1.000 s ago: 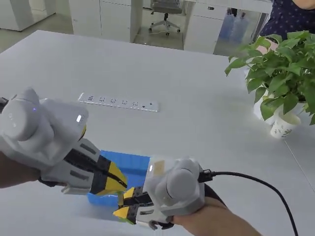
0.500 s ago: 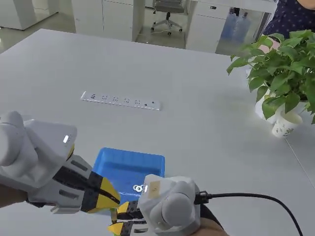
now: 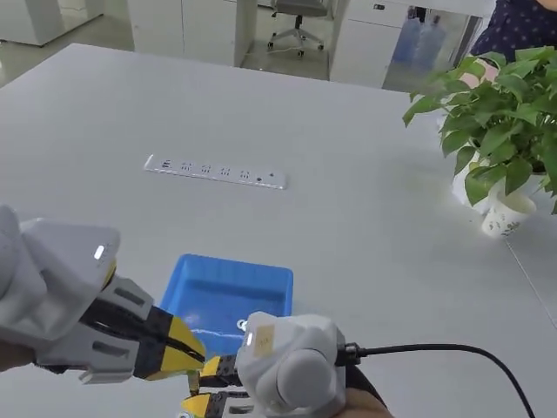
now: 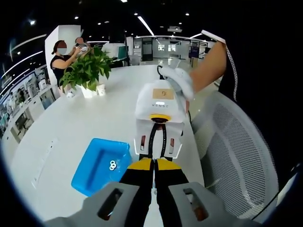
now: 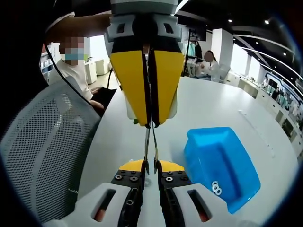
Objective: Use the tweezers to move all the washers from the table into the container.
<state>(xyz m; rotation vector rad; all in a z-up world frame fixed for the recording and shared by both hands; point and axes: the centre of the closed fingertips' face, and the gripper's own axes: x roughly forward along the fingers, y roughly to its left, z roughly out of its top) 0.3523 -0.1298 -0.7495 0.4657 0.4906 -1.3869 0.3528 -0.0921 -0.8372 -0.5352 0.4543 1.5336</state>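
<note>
Steel tweezers were clamped lengthwise between left gripper and right gripper, both pinched narrow on them; container was seen just beyond.

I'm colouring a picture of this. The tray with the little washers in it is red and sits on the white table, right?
Not quite. The container is blue, not red; the right gripper view shows it clearly. It does hold the little washers and sits on the white table.

An open office: white cabinets, swivel chair (wheeled); power strip on table.
</note>
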